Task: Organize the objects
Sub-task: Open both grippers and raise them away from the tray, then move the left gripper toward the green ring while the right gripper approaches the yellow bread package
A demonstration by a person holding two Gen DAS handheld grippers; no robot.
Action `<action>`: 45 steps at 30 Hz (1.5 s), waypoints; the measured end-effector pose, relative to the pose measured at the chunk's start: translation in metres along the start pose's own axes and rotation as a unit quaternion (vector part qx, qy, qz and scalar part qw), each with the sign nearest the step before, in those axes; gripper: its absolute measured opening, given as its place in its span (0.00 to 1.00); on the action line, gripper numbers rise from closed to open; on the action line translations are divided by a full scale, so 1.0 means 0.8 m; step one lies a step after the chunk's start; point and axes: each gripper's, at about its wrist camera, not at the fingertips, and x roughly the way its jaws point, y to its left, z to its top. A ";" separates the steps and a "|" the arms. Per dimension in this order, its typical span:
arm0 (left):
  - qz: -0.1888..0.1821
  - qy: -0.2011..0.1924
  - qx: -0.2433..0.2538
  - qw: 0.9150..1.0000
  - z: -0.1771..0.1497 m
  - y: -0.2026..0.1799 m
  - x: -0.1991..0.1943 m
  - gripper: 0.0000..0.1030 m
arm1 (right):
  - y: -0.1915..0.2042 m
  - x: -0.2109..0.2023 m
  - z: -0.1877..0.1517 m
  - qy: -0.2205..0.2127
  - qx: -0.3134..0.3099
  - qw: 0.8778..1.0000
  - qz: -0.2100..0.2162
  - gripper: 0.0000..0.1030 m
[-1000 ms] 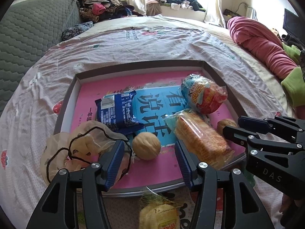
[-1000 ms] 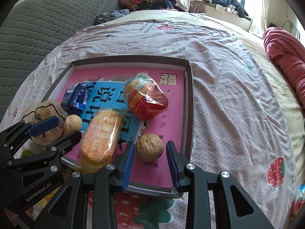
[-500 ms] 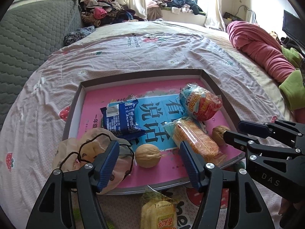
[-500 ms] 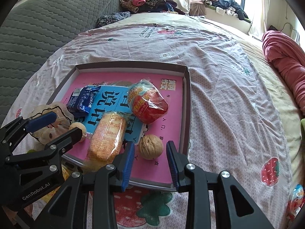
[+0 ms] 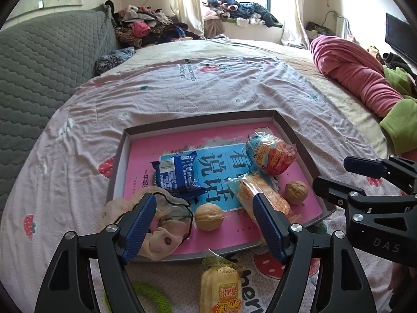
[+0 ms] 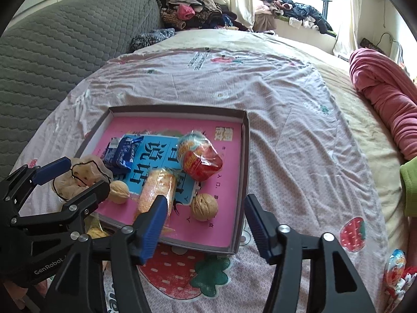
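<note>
Opening w/ nothing between pads, left gripper (image 5: 204,219) and right gripper (image 6: 203,217) each hover above a walnut (image 5: 209,216) / second walnut (image 6: 204,206) lying free in tray (image 6: 179,109) near edge, prob. just dropped off.

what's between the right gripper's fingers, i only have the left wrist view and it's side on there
Observer: Nothing is gripped. In the right wrist view the right gripper has its jaws opening, and both pads stand clear of the walnut, which lies on the floor of the box in line with the gap.
Operator: anything still outside the box on that side
Observer: Yes. A red and blue wrapped snack lies on the bedsheet at the far right edge of the right wrist view, well apart from the box.
</note>
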 end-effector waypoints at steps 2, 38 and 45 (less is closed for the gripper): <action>0.001 -0.002 -0.001 1.000 0.001 0.001 -0.005 0.76 | 0.001 -0.005 0.001 -0.002 0.000 1.000 -0.001 0.61; 0.027 -0.081 -0.019 0.996 0.008 0.035 -0.205 0.80 | 0.056 -0.202 0.004 -0.091 -0.015 0.996 0.000 0.85; 0.033 -0.090 -0.022 0.995 -0.008 0.043 -0.244 0.80 | 0.066 -0.231 -0.012 -0.099 -0.016 0.995 0.002 0.85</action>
